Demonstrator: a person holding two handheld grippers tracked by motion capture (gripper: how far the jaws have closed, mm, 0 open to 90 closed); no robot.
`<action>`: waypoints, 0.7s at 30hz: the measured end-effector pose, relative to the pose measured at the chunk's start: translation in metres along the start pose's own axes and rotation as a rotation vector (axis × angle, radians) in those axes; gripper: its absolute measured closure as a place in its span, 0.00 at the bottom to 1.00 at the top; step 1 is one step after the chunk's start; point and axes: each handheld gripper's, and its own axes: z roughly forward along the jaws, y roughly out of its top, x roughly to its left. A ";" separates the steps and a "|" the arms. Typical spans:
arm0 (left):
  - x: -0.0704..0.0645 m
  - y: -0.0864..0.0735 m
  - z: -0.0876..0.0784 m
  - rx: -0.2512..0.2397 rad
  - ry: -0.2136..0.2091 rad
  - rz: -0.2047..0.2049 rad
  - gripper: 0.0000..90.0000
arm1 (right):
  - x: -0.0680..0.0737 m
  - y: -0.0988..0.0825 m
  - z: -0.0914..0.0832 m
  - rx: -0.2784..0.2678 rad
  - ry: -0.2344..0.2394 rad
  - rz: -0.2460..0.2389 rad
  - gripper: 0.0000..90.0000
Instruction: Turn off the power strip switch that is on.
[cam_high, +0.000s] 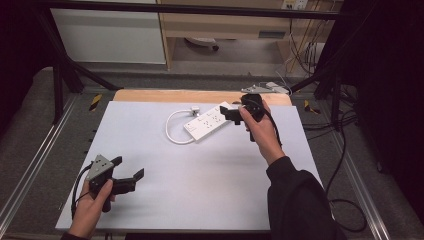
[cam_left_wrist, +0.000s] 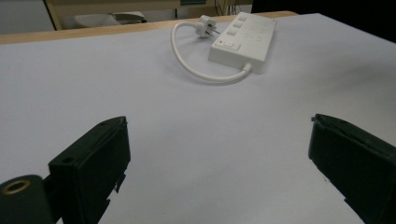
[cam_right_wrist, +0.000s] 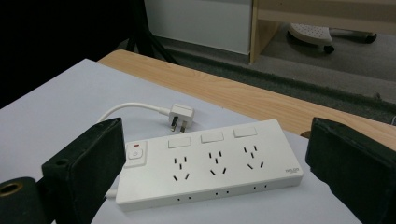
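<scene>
The right gripper (cam_high: 231, 114) hovers spread wide over the power strip (cam_high: 207, 121) — likely lining up a grasp — while the left gripper (cam_high: 128, 169) waits released above the counter (cam_high: 200, 180).

A white power strip (cam_high: 208, 121) with 3 socket sets, 3 switches and a red-marked main switch lies flat near the tabletop's (cam_high: 200, 185) far edge, its short cord (cam_high: 172, 131) looping to a plug (cam_high: 194, 110).

Your right arm wears a black sleeve (cam_high: 295, 200). Your left gripper (cam_high: 127, 174) and right gripper (cam_high: 227, 111) are black, with blocky jaws; the left carries a grey triangular plate (cam_high: 100, 166) and black cable (cam_high: 76, 187).
</scene>
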 end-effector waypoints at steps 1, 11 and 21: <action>0.000 0.000 0.000 0.001 0.006 0.001 0.06 | -0.001 -0.001 -0.002 -0.004 0.001 0.004 0.06; 0.000 0.000 0.000 0.004 0.011 0.007 0.06 | -0.007 -0.007 -0.025 -0.030 0.023 0.012 0.05; 0.001 0.000 0.000 0.005 0.015 0.007 0.06 | -0.021 -0.017 -0.059 -0.075 0.000 0.019 0.05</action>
